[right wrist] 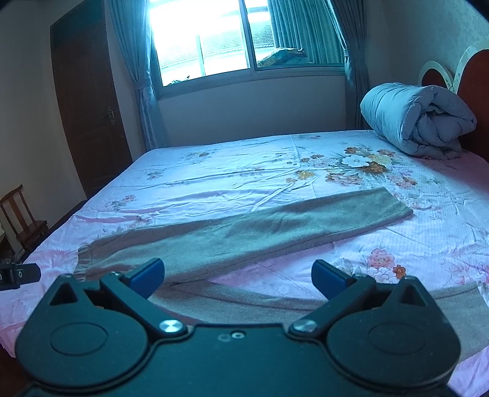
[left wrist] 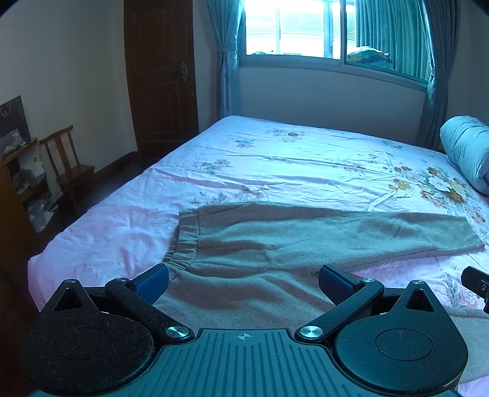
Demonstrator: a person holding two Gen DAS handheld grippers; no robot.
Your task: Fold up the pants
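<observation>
Grey-brown pants (left wrist: 275, 241) lie flat on the bed, elastic waistband (left wrist: 183, 241) at the left, one leg stretched right to its hem (left wrist: 470, 235). The second leg (right wrist: 458, 308) lies nearer, under the grippers. My left gripper (left wrist: 243, 282) is open and empty, above the seat of the pants near the waistband. My right gripper (right wrist: 237, 276) is open and empty, above the near leg, with the far leg (right wrist: 275, 226) running up to the right ahead of it. The right gripper's tip (left wrist: 476, 285) shows at the left wrist view's right edge.
The bed has a pink floral sheet (left wrist: 275, 162). A rolled blue-grey quilt (right wrist: 421, 119) sits by the headboard (right wrist: 473, 79) at the right. A wooden chair (left wrist: 67, 162), a shelf (left wrist: 18, 171) and a dark door (left wrist: 162, 73) stand left of the bed. A window (left wrist: 305, 27) is behind.
</observation>
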